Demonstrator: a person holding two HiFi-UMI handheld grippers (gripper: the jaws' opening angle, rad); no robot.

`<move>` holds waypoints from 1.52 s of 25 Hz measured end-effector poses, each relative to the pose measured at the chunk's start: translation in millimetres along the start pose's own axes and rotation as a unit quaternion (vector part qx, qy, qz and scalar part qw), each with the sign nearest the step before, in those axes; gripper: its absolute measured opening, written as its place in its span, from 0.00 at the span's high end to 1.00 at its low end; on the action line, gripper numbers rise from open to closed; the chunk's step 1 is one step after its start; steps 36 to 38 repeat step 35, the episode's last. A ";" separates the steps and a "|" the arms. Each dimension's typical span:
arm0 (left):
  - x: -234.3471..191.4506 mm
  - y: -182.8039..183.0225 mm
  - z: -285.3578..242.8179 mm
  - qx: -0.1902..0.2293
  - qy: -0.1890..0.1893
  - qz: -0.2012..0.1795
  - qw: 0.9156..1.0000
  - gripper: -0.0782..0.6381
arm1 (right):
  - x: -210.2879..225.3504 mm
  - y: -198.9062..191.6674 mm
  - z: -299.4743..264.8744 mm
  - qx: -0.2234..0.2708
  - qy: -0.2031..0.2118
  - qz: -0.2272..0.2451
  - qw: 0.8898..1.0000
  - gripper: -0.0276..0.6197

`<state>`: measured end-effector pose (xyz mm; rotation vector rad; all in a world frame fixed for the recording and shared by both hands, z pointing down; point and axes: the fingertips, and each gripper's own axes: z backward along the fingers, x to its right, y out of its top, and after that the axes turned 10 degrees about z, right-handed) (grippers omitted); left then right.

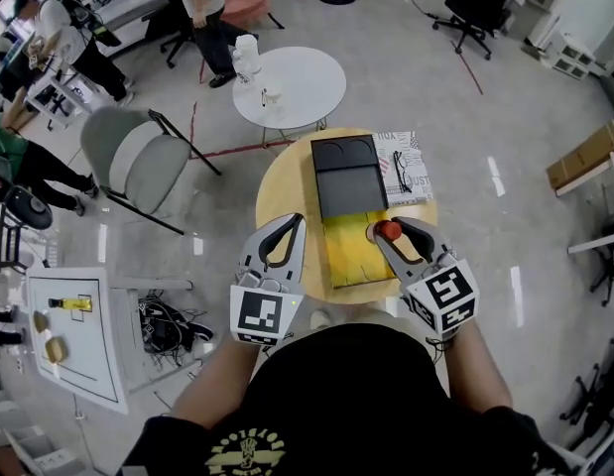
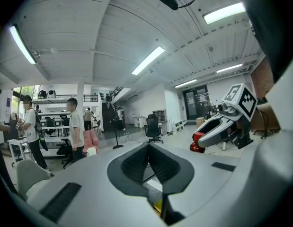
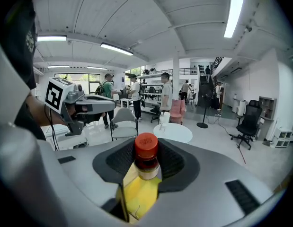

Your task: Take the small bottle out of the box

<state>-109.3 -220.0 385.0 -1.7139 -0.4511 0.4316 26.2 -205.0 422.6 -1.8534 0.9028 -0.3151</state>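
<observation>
On the round wooden table (image 1: 277,191) lies the opened box (image 1: 348,261), black lid (image 1: 343,175) folded back and yellow inside showing. The left gripper (image 2: 149,150) has its jaws pressed together on nothing, beside the box. The right gripper (image 1: 391,234) is clamped on the small bottle (image 3: 146,151), red cap up, above the box's yellow lining.
</observation>
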 end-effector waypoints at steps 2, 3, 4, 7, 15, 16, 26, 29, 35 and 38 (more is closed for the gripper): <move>2.9 -0.3 0.2 -0.001 -0.005 0.002 1.000 0.87 | -0.8 5.7 4.6 0.003 0.000 -0.002 1.000 0.71; 3.6 -0.2 0.4 -0.001 -0.007 0.003 1.000 0.87 | -1.0 8.6 6.8 0.006 -0.001 -0.003 1.000 0.71; 3.8 0.5 0.8 0.000 -0.007 0.005 1.000 0.87 | -1.0 11.9 9.0 0.009 -0.002 -0.003 1.000 0.71; 3.3 5.0 3.1 0.004 -0.007 0.004 1.000 0.87 | -1.4 20.4 14.7 0.017 -0.004 -0.001 1.000 0.71; 5.6 6.9 9.0 0.006 -0.012 0.004 1.000 0.87 | -5.0 24.9 19.6 0.020 -0.014 -0.003 1.000 0.71; 6.3 5.9 9.2 0.004 -0.012 0.003 1.000 0.87 | -4.6 24.9 19.4 0.020 -0.015 -0.004 1.000 0.71; 3.5 3.6 6.3 0.002 -0.009 0.004 1.000 0.87 | -3.2 24.8 13.9 0.019 -0.010 -0.001 1.000 0.71; 3.4 5.0 3.7 0.002 -0.010 0.002 1.000 0.87 | -2.7 25.5 12.8 0.020 -0.008 0.000 1.000 0.71; 1.2 7.8 -3.1 0.006 -0.012 0.004 1.000 0.87 | -1.0 29.2 6.5 0.023 -0.003 0.005 1.000 0.71; 1.2 7.8 -3.1 0.006 -0.012 0.004 1.000 0.87 | -1.0 29.2 6.5 0.023 -0.003 0.005 1.000 0.71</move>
